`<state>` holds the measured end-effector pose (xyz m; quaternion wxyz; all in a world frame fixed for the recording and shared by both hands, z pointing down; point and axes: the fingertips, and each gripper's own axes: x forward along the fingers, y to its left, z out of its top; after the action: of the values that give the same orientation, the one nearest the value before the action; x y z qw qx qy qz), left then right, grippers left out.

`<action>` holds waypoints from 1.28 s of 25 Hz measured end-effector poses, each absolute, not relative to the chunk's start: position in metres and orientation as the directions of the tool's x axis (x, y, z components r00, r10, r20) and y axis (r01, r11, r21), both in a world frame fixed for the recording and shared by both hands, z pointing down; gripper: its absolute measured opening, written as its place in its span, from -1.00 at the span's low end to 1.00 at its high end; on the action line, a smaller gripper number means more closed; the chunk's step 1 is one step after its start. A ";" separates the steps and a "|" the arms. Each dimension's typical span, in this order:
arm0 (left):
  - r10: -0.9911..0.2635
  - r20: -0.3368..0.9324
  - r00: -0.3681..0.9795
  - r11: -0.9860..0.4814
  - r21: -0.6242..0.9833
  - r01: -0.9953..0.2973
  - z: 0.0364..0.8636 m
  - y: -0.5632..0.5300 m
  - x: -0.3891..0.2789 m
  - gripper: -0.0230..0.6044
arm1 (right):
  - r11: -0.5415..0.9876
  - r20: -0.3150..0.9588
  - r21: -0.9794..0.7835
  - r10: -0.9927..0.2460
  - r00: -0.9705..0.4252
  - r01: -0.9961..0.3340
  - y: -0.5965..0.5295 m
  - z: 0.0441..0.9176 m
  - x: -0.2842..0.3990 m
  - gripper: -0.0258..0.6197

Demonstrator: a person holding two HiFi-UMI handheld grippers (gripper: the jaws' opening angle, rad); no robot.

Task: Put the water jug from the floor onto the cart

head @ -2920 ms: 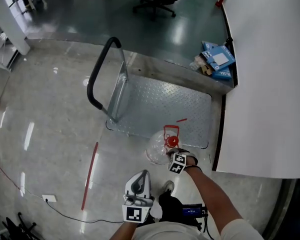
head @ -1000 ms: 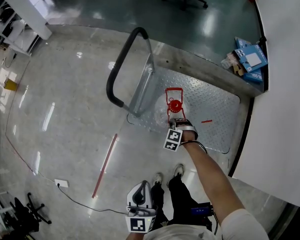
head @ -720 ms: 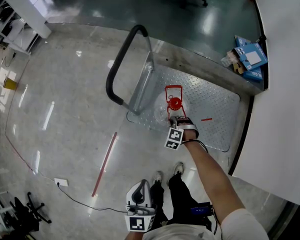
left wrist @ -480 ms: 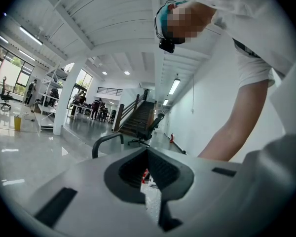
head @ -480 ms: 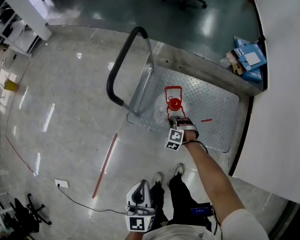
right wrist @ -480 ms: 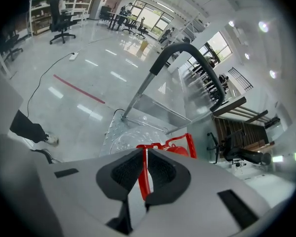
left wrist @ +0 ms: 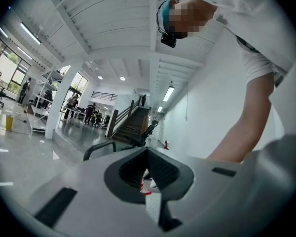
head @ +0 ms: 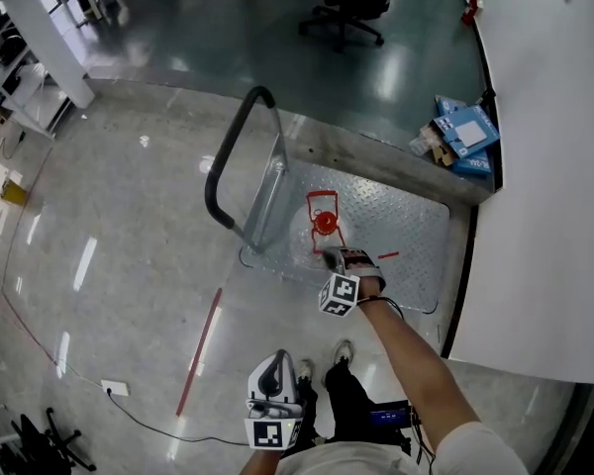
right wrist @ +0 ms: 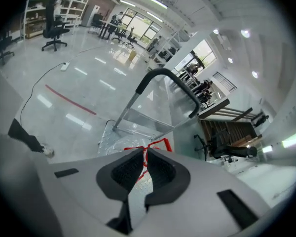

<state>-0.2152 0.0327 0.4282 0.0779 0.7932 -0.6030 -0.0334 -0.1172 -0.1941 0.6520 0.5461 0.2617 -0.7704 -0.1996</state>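
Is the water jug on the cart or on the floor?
On the cart. The water jug stands upright on its metal deck, red cap up.

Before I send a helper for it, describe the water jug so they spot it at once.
Find the steel cart beside the white wall. On its deck, close to the black handle, stands the jug: clear and round, with a red cap and red carry frame, unlike the blue boxes beyond the cart.

Cart (head: 408, 228) deck embossed bare metal; water jug (head: 307, 237) clear plastic; floor (head: 129, 265) glossy.
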 end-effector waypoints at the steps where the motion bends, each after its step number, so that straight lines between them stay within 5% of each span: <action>1: -0.959 0.027 0.281 -0.273 0.164 -0.948 0.422 0.031 -0.213 -0.92 | 0.768 0.714 0.596 -0.641 -0.283 -0.235 -0.188 0.631 -0.115 -0.83; 7: -0.935 -0.050 0.351 -0.354 0.154 -0.923 0.384 0.020 -0.201 -0.92 | 0.567 0.486 0.470 -0.806 -0.338 -0.677 -0.143 0.485 -0.072 -0.83; 11: -0.919 -0.077 0.386 -0.394 0.139 -0.909 0.364 0.017 -0.188 -0.92 | 0.416 0.321 0.310 -0.892 -0.318 -0.855 -0.097 0.407 -0.031 -0.85; 17: -0.901 -0.106 0.420 -0.431 0.121 -0.894 0.340 0.023 -0.154 -0.92 | 0.294 0.182 0.173 -0.947 -0.263 -0.940 -0.028 0.362 0.021 -0.88; 32: -0.897 -0.042 0.439 -0.441 0.120 -0.889 0.343 0.065 -0.093 -0.92 | 0.296 0.182 0.027 -0.941 -0.287 -0.955 0.062 0.374 0.062 -0.89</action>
<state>-0.0928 0.0646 0.3427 0.0399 0.8474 -0.5271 -0.0493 0.0622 0.0620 0.3737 0.0813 0.5915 -0.8010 0.0435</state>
